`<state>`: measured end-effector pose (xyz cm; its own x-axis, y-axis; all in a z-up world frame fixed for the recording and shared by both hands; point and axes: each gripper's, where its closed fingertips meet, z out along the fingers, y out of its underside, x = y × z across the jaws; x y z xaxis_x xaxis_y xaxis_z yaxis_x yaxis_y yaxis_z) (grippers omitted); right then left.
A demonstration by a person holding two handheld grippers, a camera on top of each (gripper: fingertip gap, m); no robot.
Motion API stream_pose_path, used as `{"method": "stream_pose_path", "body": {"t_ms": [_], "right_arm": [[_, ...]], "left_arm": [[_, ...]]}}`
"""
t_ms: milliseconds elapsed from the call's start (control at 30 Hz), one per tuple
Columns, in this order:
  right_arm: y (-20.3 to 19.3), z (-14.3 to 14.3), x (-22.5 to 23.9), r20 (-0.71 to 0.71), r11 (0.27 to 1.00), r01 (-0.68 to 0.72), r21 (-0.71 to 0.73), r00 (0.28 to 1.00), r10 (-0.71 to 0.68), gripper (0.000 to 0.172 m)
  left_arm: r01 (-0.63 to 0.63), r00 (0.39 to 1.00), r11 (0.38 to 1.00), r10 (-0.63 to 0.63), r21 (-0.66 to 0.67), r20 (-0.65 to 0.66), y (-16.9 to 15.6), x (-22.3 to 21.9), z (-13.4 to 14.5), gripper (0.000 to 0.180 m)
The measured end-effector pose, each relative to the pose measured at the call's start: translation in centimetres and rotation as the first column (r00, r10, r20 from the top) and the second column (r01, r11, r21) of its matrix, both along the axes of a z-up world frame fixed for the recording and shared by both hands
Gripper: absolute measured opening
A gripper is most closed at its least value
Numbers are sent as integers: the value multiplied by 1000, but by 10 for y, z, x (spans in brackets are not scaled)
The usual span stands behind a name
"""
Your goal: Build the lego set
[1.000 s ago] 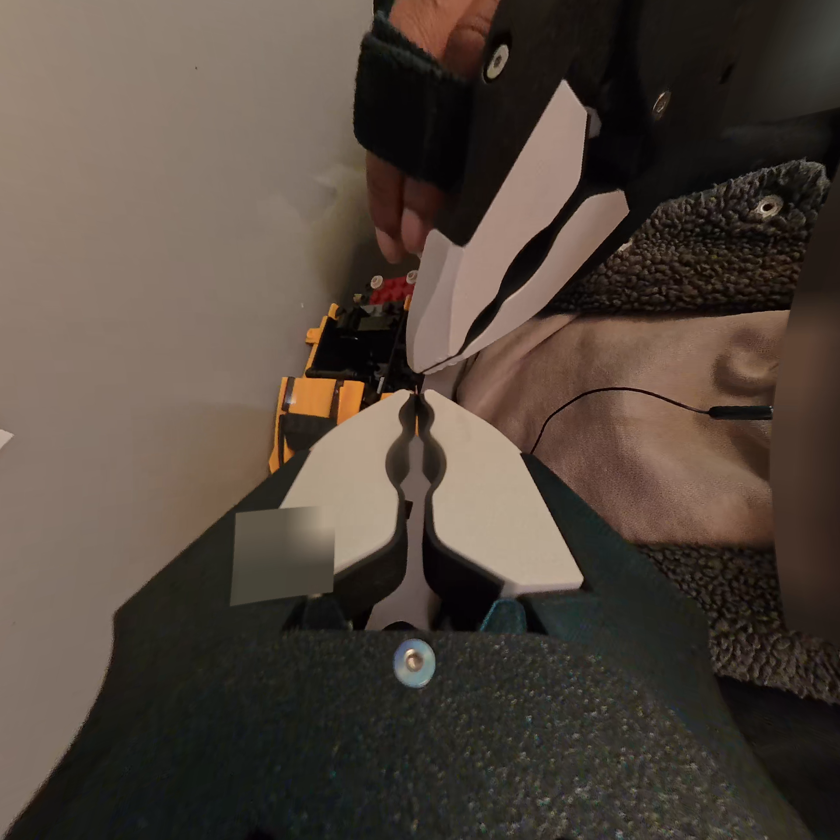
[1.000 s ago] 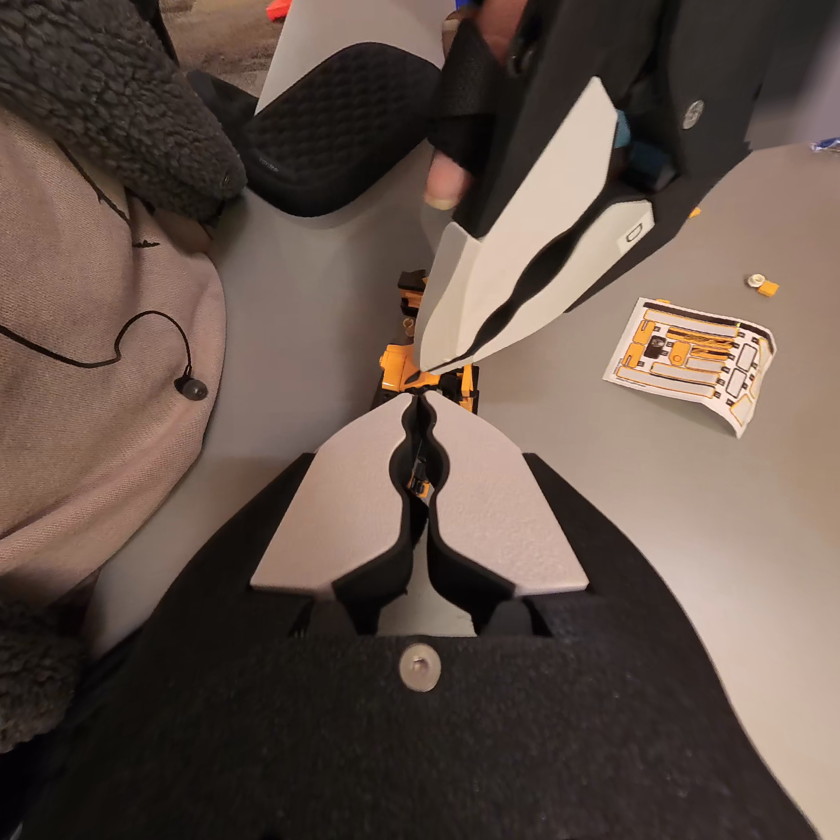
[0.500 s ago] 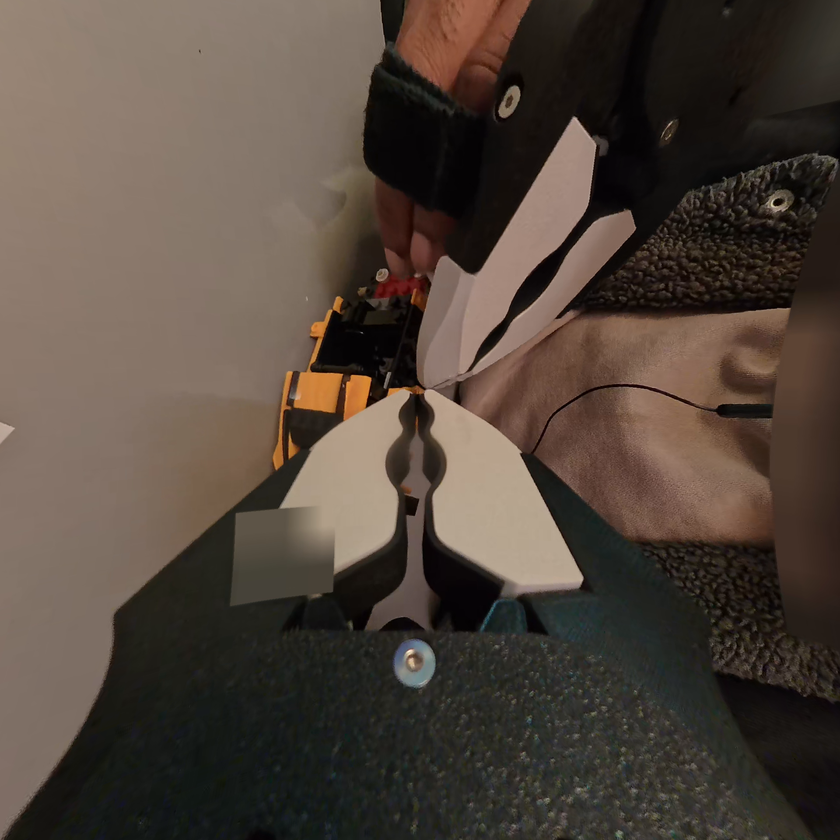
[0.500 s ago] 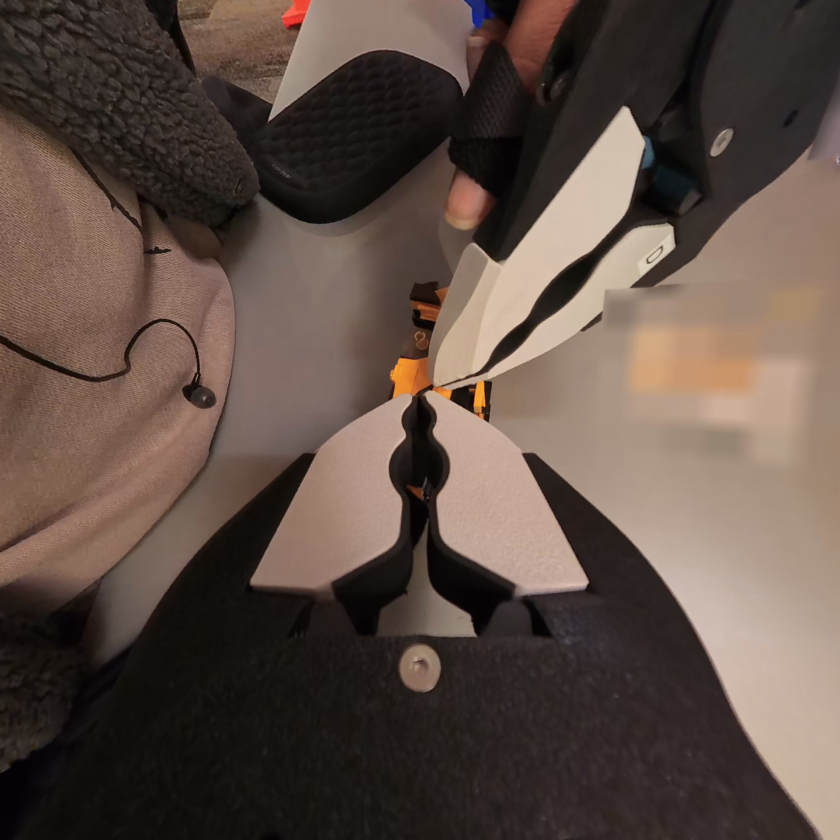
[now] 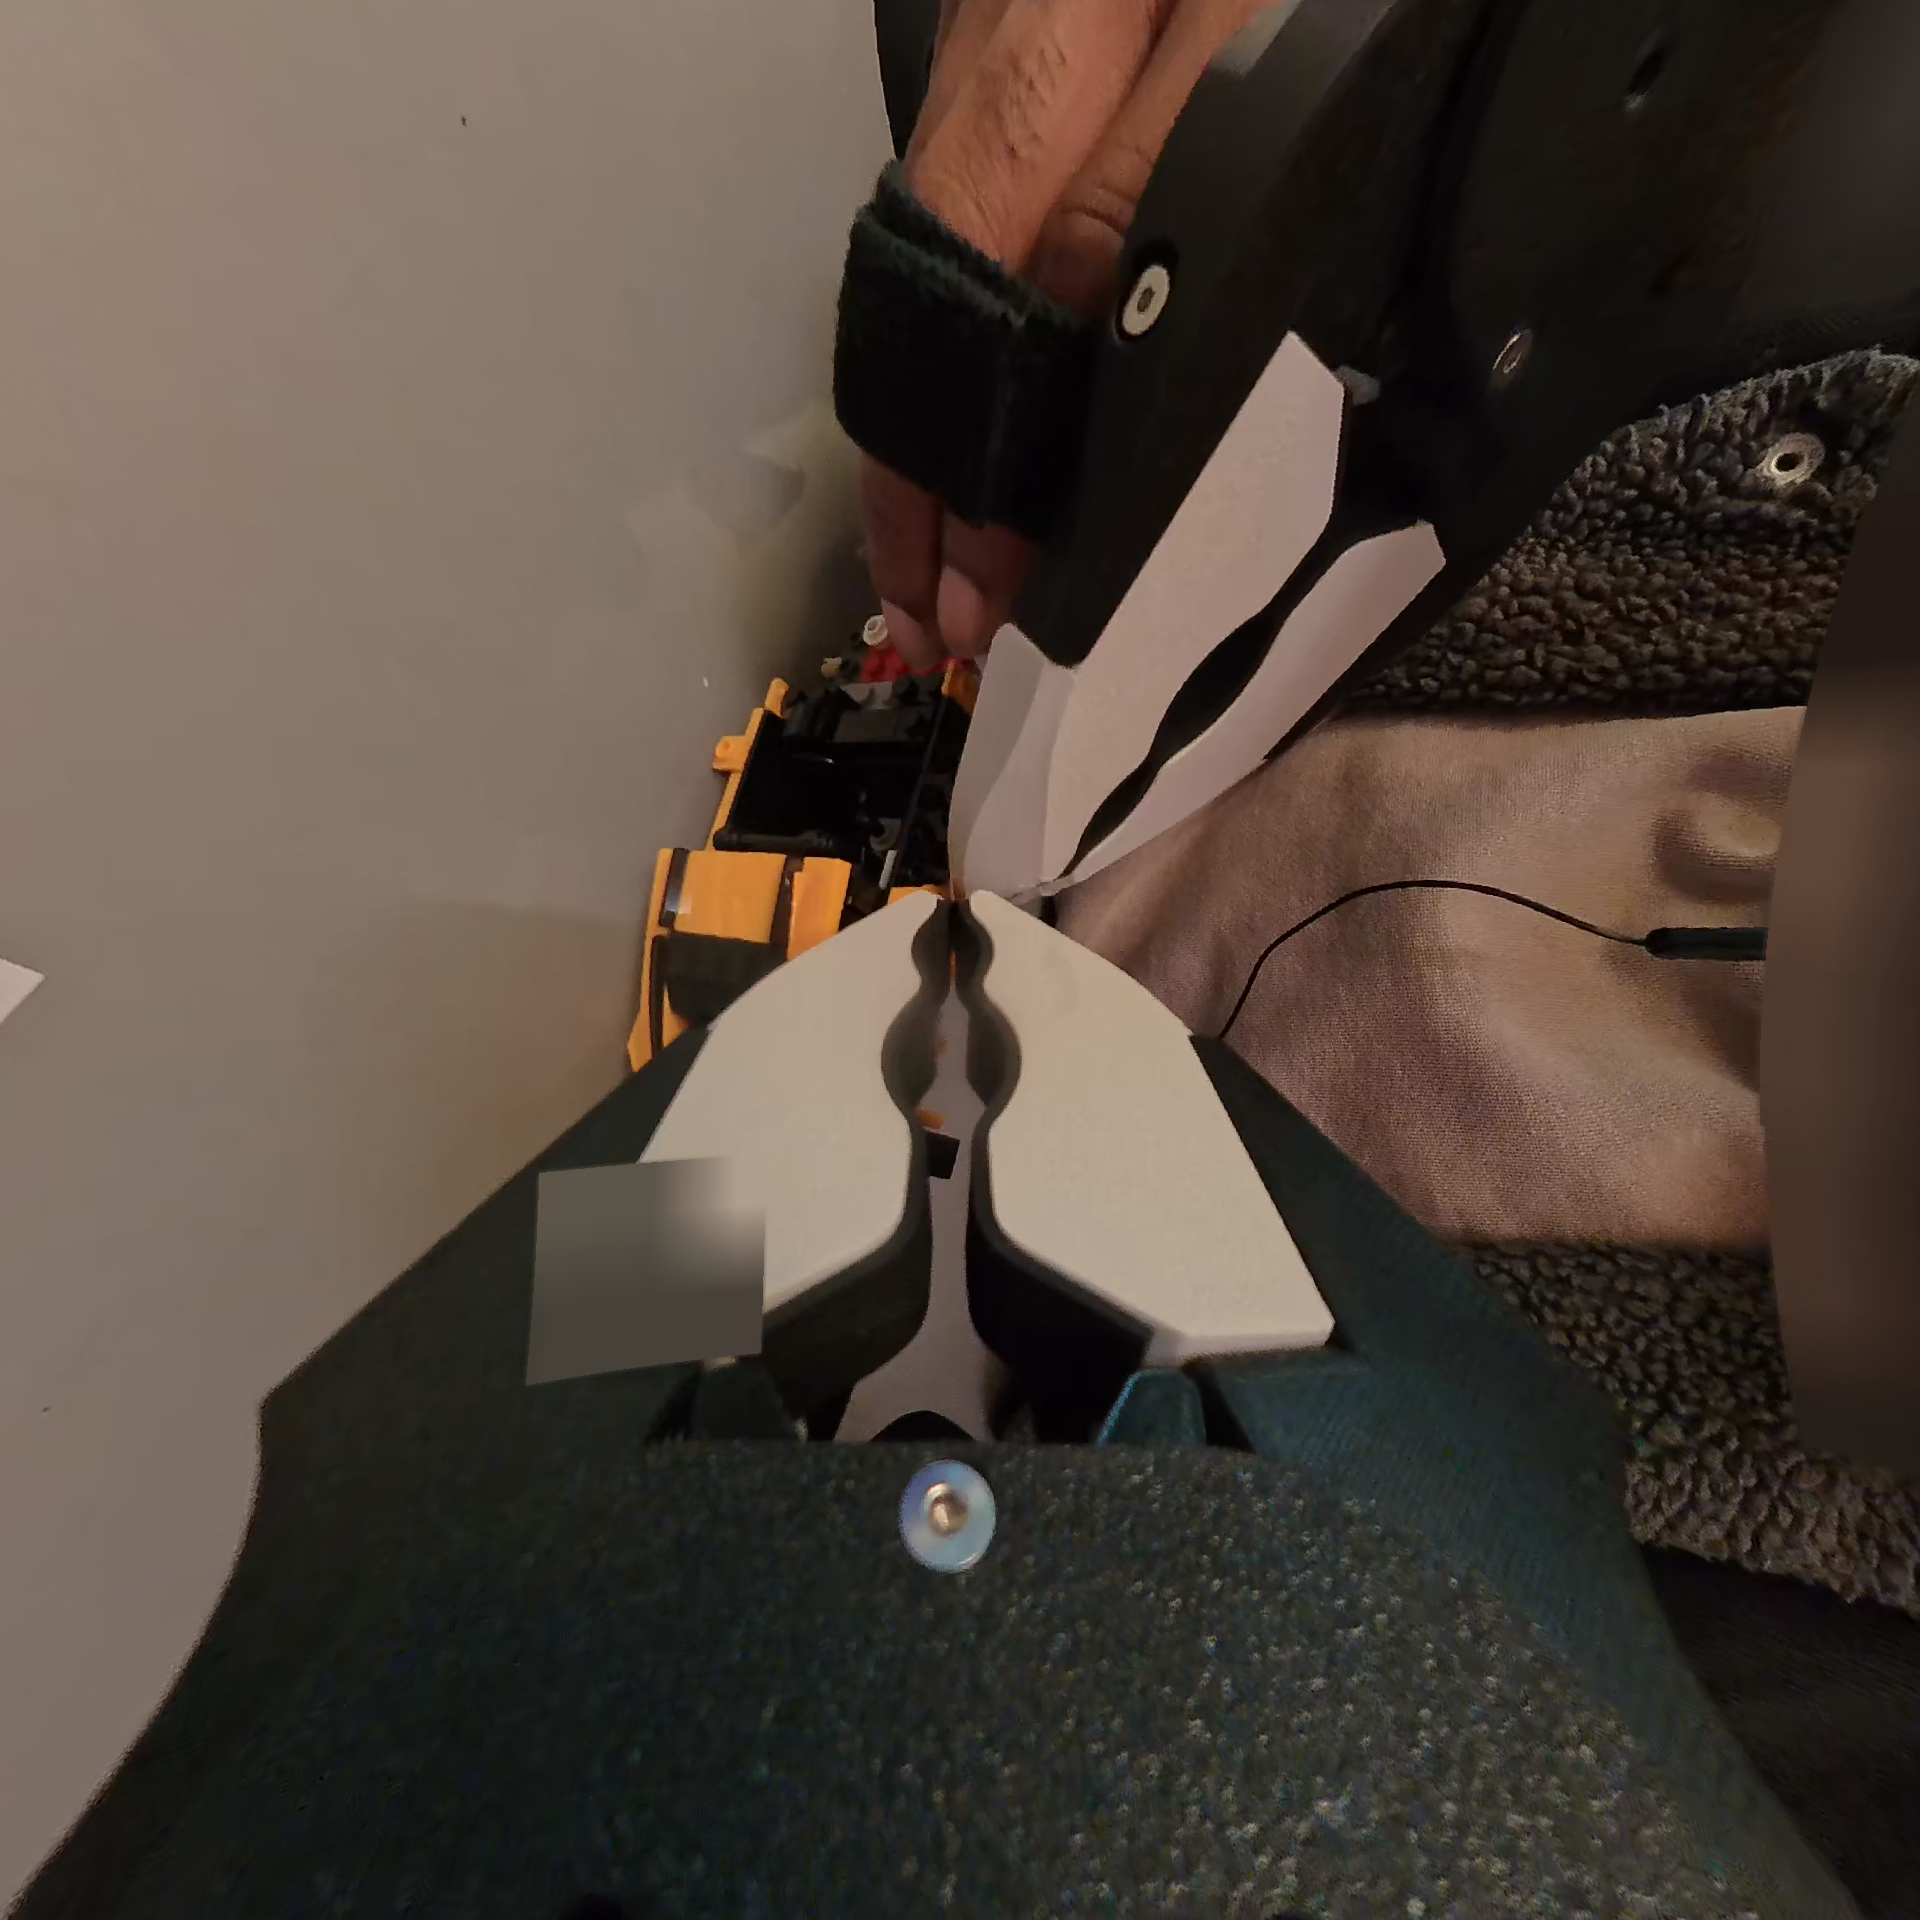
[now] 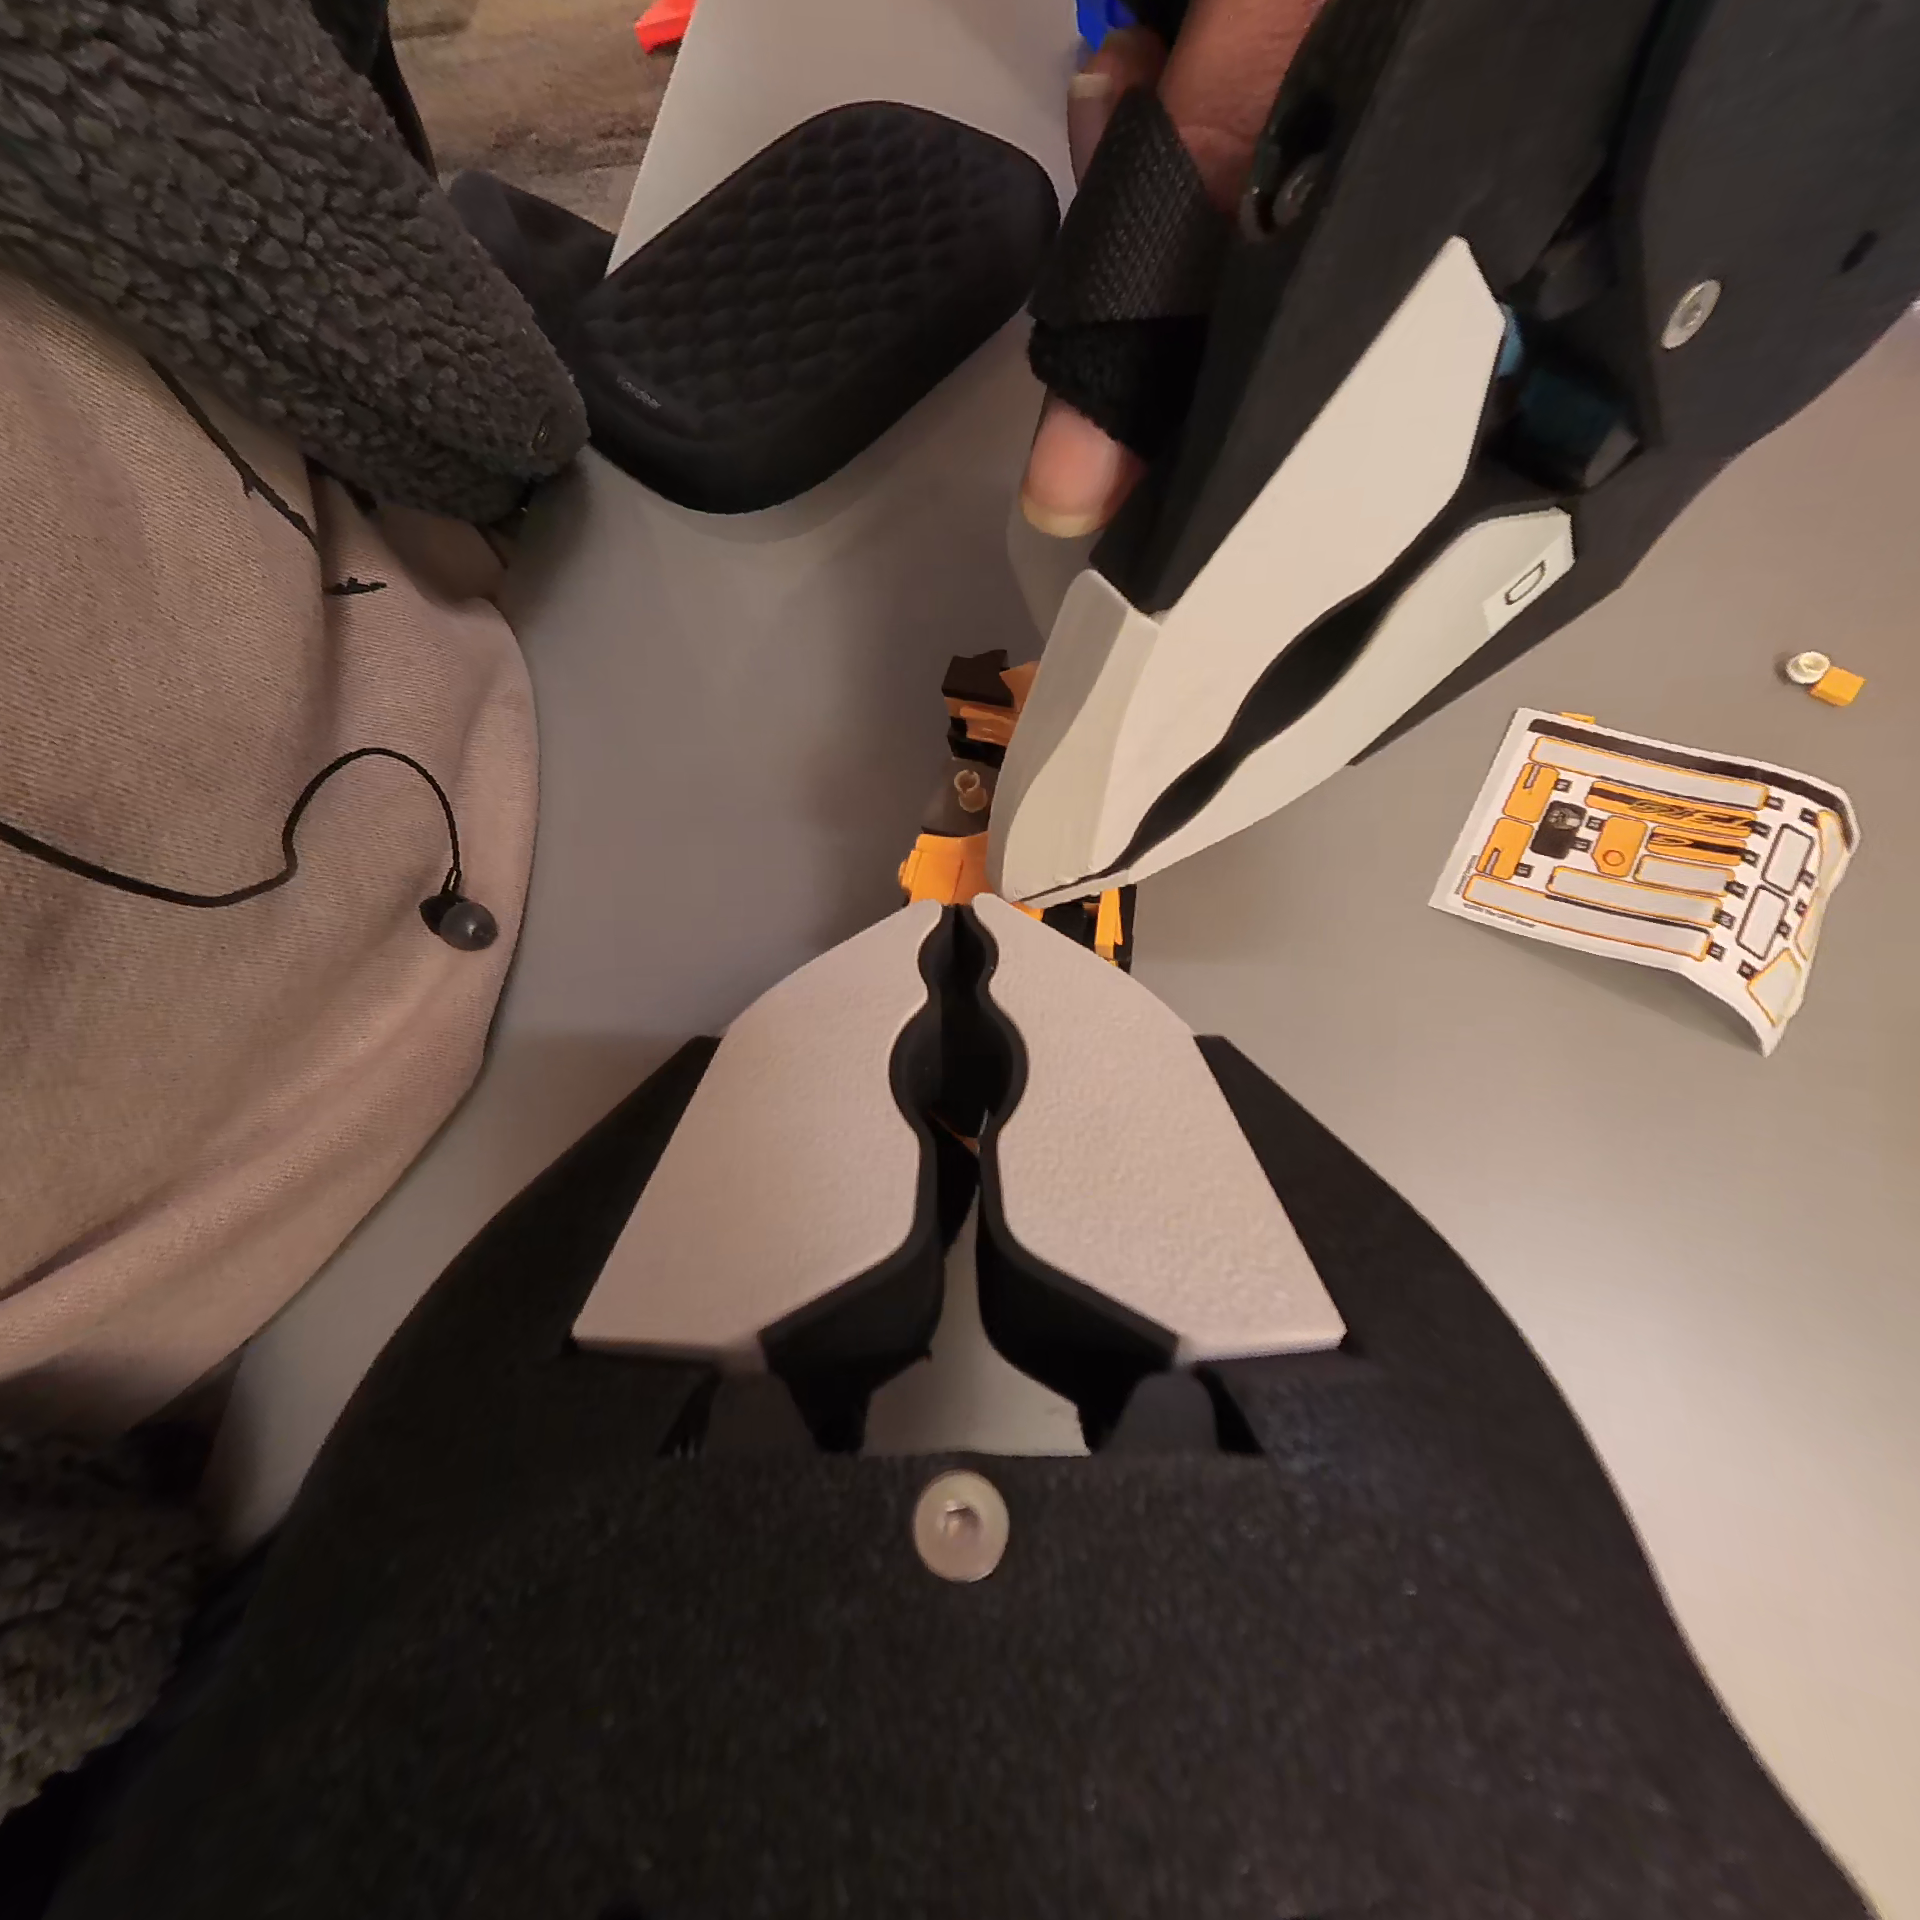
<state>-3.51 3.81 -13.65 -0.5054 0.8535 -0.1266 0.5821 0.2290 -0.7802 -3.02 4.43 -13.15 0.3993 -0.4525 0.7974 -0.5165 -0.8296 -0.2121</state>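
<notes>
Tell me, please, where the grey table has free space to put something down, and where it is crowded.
Free: the grey table right of the right gripper, below the sticker sheet. Also the strip between the beige garment and the toy car. Crowded: around the toy car, where both shut grippers' tips meet.

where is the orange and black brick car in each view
Left wrist view: orange and black brick car lies left of centre, just beyond the shut fingertips.
Right wrist view: the car is at centre, mostly hidden behind both grippers' tips.
Shared landmark: the beige garment with a thin black cable.

Hobby desk (image 6: 1455,1195), sticker sheet (image 6: 1647,868), toy bricks (image 6: 1823,677)
</notes>
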Motion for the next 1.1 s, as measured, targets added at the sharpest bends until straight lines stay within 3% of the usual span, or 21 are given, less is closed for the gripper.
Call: {"method": "stream_pose_path", "body": {"t_ms": [1100], "right_arm": [[4, 1, 6, 33, 999, 15, -50, 999, -13, 0]], "left_arm": [[75, 997, 997, -75, 22, 0, -1, -2, 0, 0]]}}
